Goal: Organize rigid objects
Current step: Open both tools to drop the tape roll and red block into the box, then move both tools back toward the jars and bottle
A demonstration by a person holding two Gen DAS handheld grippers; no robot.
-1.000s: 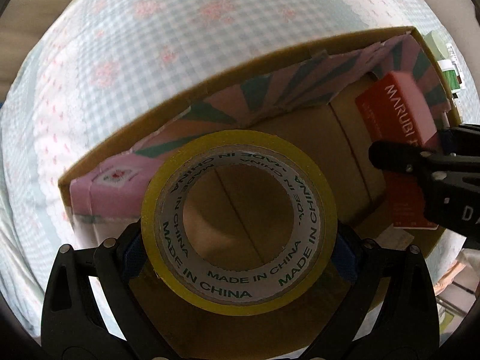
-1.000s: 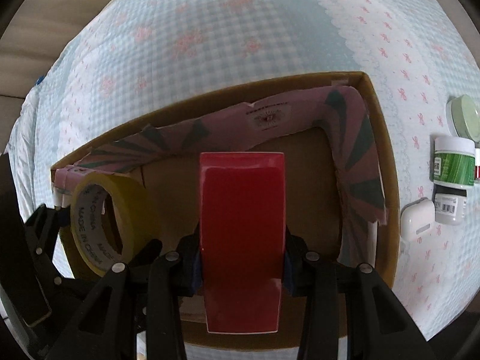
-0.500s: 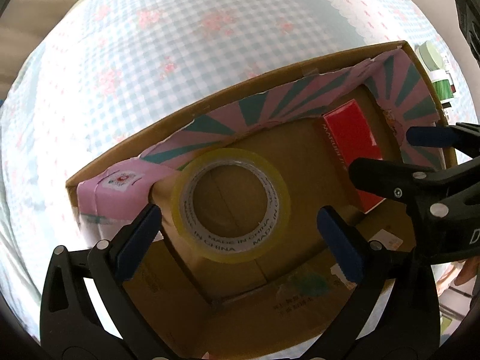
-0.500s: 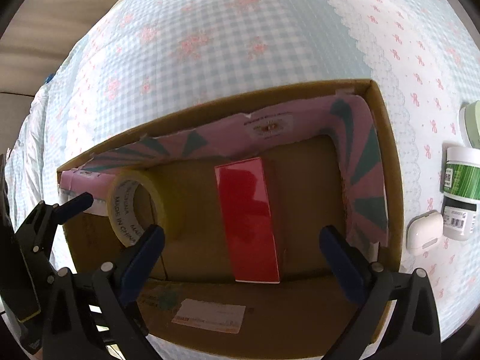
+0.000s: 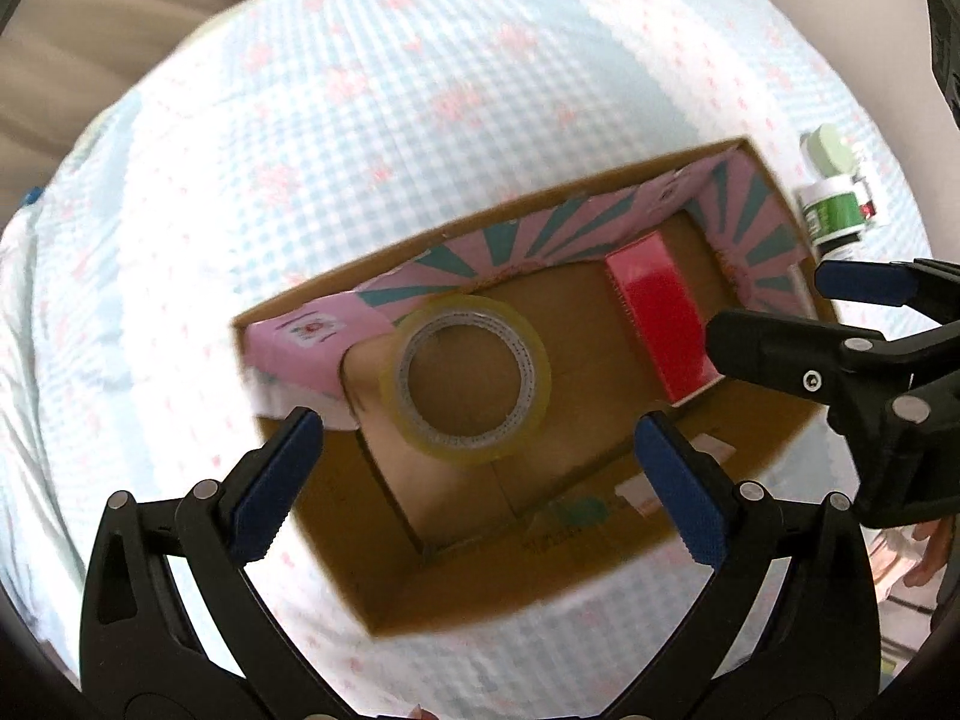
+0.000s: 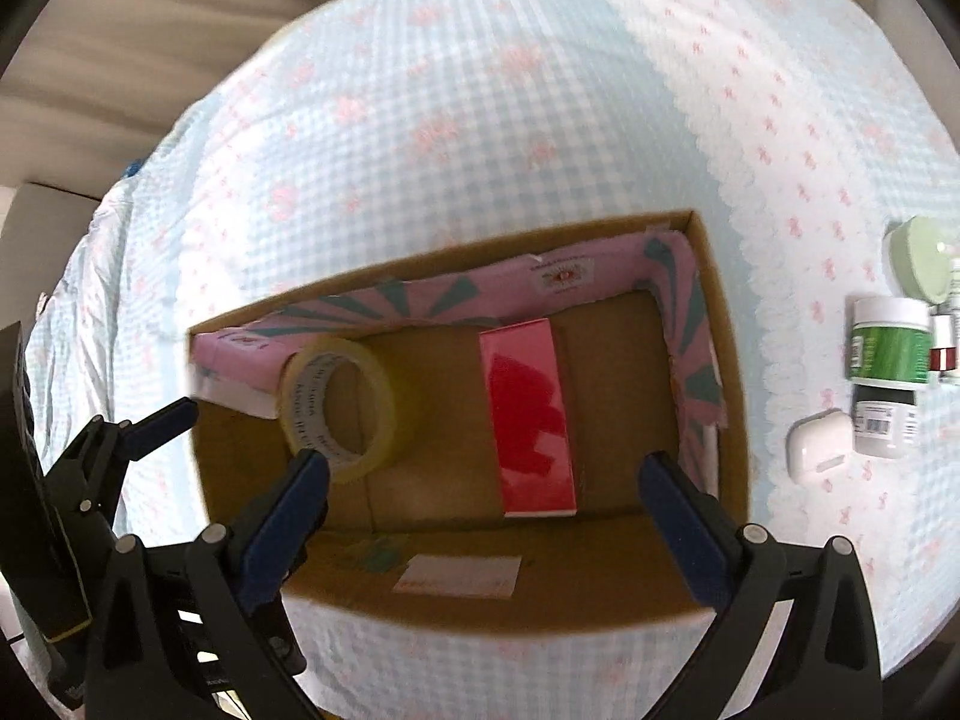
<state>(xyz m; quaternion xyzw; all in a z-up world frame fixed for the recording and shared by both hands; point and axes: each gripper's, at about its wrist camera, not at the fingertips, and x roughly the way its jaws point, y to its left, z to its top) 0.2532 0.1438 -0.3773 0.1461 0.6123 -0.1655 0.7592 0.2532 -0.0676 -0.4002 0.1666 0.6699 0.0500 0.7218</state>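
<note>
A yellow tape roll sits tilted in the left end of an open cardboard box, beside a folded pink flap. A red box lies flat on the box floor further right. My left gripper hangs open above the roll, touching nothing. My right gripper is open at the right end of the cardboard box. In the right wrist view, the right gripper stands open above the red box, apart from it. The tape roll lies left of it, within the cardboard box.
The box rests on a blue checked cloth with pink flowers. To its right stand a green-labelled jar, a pale green lid, a barcoded white jar and a white earbud case.
The left gripper let go of the tape roll and the right let go of the red box. Both things now rest in the cardboard box. Both grippers opened wide and rose.
</note>
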